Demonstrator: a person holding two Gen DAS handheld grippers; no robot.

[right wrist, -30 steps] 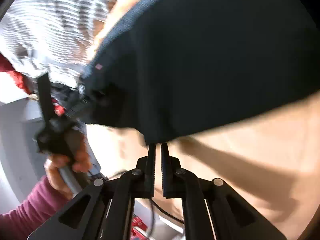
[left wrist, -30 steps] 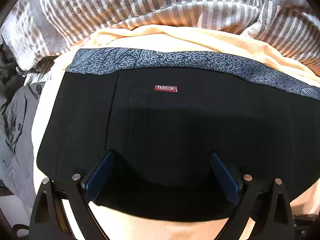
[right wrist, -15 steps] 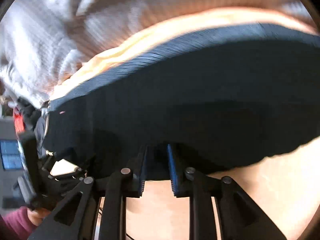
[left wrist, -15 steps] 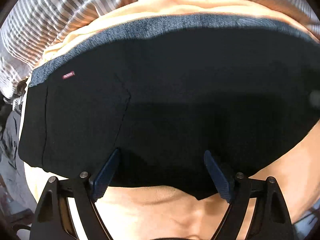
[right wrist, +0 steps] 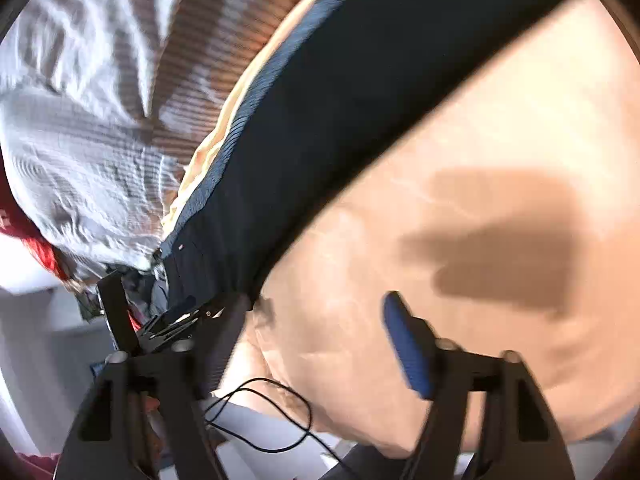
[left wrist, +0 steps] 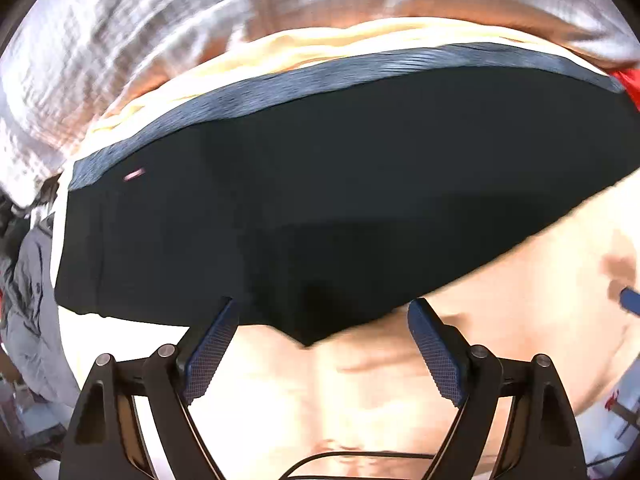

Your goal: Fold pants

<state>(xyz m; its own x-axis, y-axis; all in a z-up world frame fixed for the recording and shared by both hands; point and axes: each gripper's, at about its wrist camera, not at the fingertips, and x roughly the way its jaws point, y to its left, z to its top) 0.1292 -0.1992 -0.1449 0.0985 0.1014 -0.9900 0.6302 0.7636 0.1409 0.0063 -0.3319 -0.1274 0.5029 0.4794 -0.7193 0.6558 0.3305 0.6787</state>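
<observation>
The black pants (left wrist: 340,200) lie flat on a peach-coloured sheet (left wrist: 400,392), folded into a broad dark band. Their grey-blue waistband (left wrist: 280,84) runs along the far edge, and a small pink label (left wrist: 134,175) sits just under it toward the left end. Beyond the waistband a pale yellow cloth (left wrist: 320,46) shows, and past that a rumpled grey-and-white striped blanket (left wrist: 120,60). A grey garment (left wrist: 28,280) lies crumpled off the left end of the pants.

The left gripper (left wrist: 320,344) hangs over the near edge of the pants with its jaws spread wide. The blue pads (left wrist: 210,354) stand on either side of a small point of black fabric at the hem, and neither pad touches the cloth.

In the right wrist view the pants (right wrist: 340,112) run diagonally from lower left to upper right. The right gripper (right wrist: 320,320) is over the bare sheet (right wrist: 500,120) just beside their near edge, its jaws opening, with nothing between them. Its right-hand blue pad (right wrist: 408,344) is blurred. A dark shadow (right wrist: 508,248) falls on the sheet ahead of it, and a thin black cable (right wrist: 272,416) loops near the sheet's edge.
</observation>
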